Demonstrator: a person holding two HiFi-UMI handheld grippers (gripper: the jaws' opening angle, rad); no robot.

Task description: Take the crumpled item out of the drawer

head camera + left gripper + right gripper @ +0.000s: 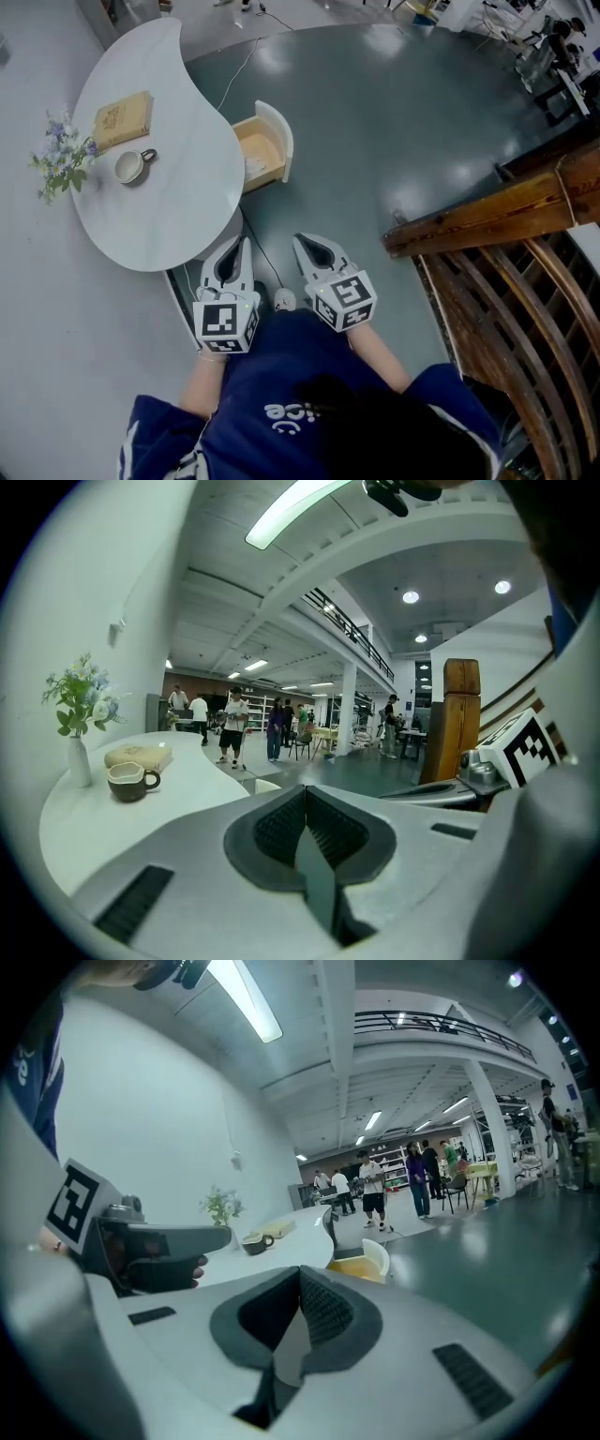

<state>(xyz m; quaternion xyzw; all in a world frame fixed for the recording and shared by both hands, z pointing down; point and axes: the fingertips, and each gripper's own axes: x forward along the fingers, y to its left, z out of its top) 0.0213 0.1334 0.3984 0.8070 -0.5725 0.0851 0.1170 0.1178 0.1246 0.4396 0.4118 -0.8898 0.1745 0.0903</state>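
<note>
Both grippers are held low over the glossy grey-green floor (394, 122), close in front of the person's dark blue top (281, 394), and point toward the far side. The left gripper (246, 243) has its jaws pressed together with nothing between them. Its tip is near the near edge of the white comma-shaped tabletop (178, 202). The right gripper (299, 240), just beside it, is likewise closed and empty (its own view shows the ribbed pads meeting).

Farther off, at the table's right edge, the small drawer with a curved white front and pale wooden inside (265, 145) stands pulled open, well apart from both tools. A pale patch (253, 167) lies in the drawer's near left corner, too small to tell whether it is the crumpled item.

On the tabletop sit a tan hardback book (122, 120), a brown-and-cream mug (129, 167) and a small spray of blue and white flowers (58, 150). A brown wooden stair railing (487, 211) runs along the right.
</note>
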